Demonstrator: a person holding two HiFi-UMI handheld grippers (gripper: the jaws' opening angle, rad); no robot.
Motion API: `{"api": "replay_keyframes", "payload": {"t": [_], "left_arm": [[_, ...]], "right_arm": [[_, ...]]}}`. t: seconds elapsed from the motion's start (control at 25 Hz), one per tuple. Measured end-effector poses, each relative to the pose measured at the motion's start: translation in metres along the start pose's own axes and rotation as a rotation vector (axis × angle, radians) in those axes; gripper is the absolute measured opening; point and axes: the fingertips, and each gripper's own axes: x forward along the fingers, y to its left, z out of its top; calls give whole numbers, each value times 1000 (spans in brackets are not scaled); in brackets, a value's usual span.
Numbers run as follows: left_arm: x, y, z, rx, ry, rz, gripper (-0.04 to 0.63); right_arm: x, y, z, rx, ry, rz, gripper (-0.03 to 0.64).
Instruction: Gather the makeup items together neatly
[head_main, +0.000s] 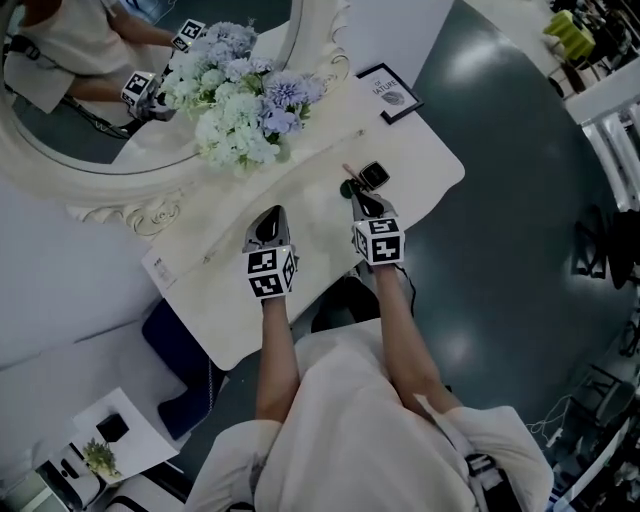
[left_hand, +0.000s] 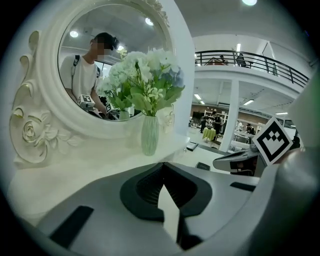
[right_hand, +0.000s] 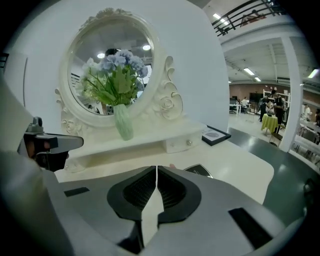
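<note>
**Head view:** left gripper (head_main: 272, 214) and right gripper (head_main: 360, 194) side by side over white table (head_main: 425, 165). Black compact (head_main: 374, 176) just ahead of right gripper tips; pink-tipped stick (head_main: 347, 170) close beside compact. Flowers (head_main: 245, 100) ahead of left gripper.

**Left gripper view:** left gripper (left_hand: 162, 166) jaws pressed together, nothing between. Green vase (left_hand: 149, 135) straight ahead, mirror (left_hand: 110, 65) behind it.

**Right gripper view:** right gripper (right_hand: 157, 168) jaws closed, empty. Black compact (right_hand: 200, 171) just beyond tips, slightly right. Framed card (right_hand: 216, 135) farther ahead, right.
</note>
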Motion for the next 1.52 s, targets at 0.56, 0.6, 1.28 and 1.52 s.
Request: {"api": "replay_keyframes", "payload": {"t": [0.56,0.6,1.28,1.52], "left_arm": [[59,-9,-30,-53,101,32,15],[60,-7,-31,-56,105,39,14],[36,28,-37,-87,108,152,15],[3,47,-50,-117,107,226,14]], "right_arm": [[71,-20,-33,-38,171,27,94],[74,-20,-34,-33,181,26,94],[86,-17,-44,-110,286,5,43],[80,13,-34,-148,250,55,43]]}}
